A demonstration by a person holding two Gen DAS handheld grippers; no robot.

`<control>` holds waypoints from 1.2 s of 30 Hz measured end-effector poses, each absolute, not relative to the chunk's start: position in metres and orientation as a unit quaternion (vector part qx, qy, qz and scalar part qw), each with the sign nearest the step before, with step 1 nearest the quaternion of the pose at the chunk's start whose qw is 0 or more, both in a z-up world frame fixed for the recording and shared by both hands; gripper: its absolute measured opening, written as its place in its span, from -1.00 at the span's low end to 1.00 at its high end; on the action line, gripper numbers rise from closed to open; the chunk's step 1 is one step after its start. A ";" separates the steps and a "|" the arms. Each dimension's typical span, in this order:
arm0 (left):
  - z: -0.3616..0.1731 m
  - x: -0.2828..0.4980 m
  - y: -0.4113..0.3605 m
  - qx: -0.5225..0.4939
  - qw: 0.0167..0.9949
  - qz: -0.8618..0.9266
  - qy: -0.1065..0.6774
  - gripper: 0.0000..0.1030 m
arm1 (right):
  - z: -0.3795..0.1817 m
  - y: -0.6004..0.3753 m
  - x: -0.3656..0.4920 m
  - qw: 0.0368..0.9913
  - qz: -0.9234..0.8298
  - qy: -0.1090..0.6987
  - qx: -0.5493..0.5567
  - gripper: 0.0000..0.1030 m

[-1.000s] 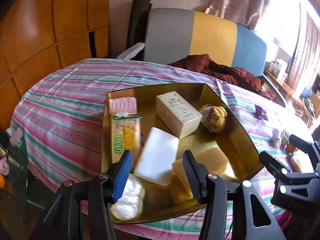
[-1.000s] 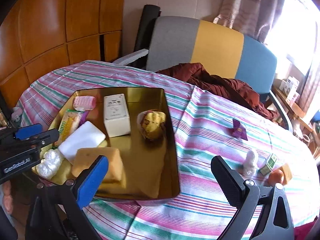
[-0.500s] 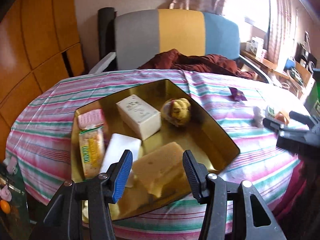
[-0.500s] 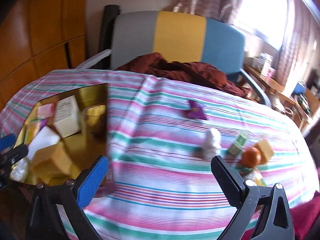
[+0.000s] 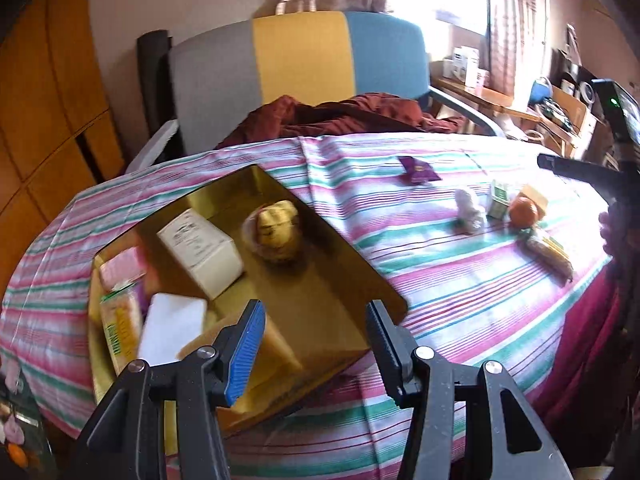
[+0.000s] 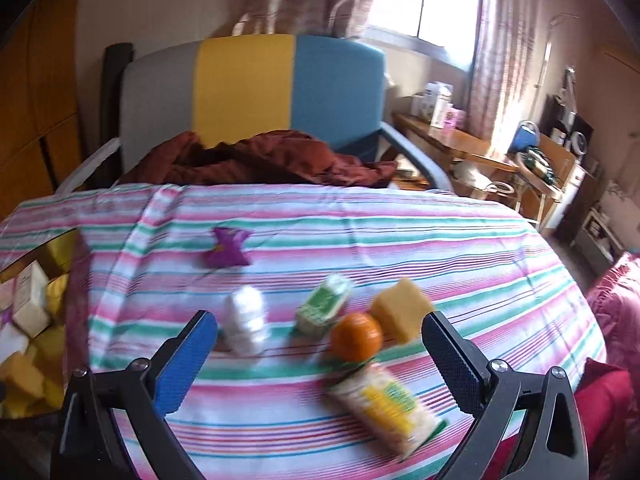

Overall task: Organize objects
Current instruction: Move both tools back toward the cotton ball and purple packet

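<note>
Loose objects: sitting on the striped tablecloth (image 6: 460, 248) in the lower centre of the right wrist view, apart from the tray; blurred.
Orange fruit (image 6: 356, 337): resting low in the centre of the right wrist view, touching the yellow sponge block (image 6: 400, 314) at its upper right.
Green carton (image 6: 323, 306): lying tilted just left of the orange fruit.
White wad (image 6: 246, 320): standing left of the green carton, near the blue left pad.
Cracker packet (image 6: 386, 404): lying slantwise below the orange fruit, nearest the camera.
Purple wrapper (image 6: 228, 249): lying alone higher up the cloth, left of centre.
Right gripper (image 6: 320, 356): hovering over the cluster with jaws spread wide, gripping nothing; orange fruit, green carton and white wad are showing in the gap.
Gold tray (image 5: 360, 272): filling the left-centre of the left wrist view, on the same cloth.
Tray contents: white box (image 5: 202, 250) toward the upper left; yellow knitted ball (image 5: 276, 232) to its right; pink packet (image 5: 122, 266) and snack packet (image 5: 120, 320) along the left wall; white pad (image 5: 172, 328) and tan sponge (image 5: 276, 344) at the near end.
Left gripper (image 5: 314, 340): hanging over the tray's near end with jaws parted halfway, nothing between the pads.
Surroundings: grey, yellow and blue chair (image 6: 248, 92) standing behind the table in the upper centre, with dark red fabric (image 6: 260, 160) heaped on its seat.
</note>
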State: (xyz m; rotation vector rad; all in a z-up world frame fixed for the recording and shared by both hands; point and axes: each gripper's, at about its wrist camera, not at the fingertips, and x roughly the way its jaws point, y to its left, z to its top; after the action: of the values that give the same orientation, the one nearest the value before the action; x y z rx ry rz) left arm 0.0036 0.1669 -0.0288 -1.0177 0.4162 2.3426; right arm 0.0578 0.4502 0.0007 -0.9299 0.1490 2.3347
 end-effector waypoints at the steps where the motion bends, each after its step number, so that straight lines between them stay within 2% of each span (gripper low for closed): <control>1: -0.029 0.005 0.172 -0.378 0.277 0.869 0.158 0.03 | 0.002 0.462 0.060 0.318 0.880 0.061 -0.348 0.99; 8: -0.034 0.008 0.209 -0.385 0.310 0.851 0.177 0.03 | -0.002 0.535 0.075 0.372 0.859 0.115 -0.332 0.99; 13: -0.039 0.007 0.237 -0.397 0.335 0.835 0.180 0.03 | -0.015 0.577 0.097 0.387 0.834 0.238 -0.313 0.99; 19: -0.047 0.003 0.271 -0.420 0.361 0.814 0.173 0.03 | -0.029 0.595 0.114 0.390 0.811 0.314 -0.305 0.99; 36: -0.081 -0.032 0.361 -0.491 0.383 0.771 0.135 0.02 | -0.038 0.594 0.106 0.344 0.813 0.340 -0.325 0.99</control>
State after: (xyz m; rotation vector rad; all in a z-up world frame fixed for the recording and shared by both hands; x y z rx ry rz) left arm -0.0316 0.3608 -0.0815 -1.2529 0.3455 1.9657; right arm 0.1060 0.5937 -0.0376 -0.8436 0.8831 2.1113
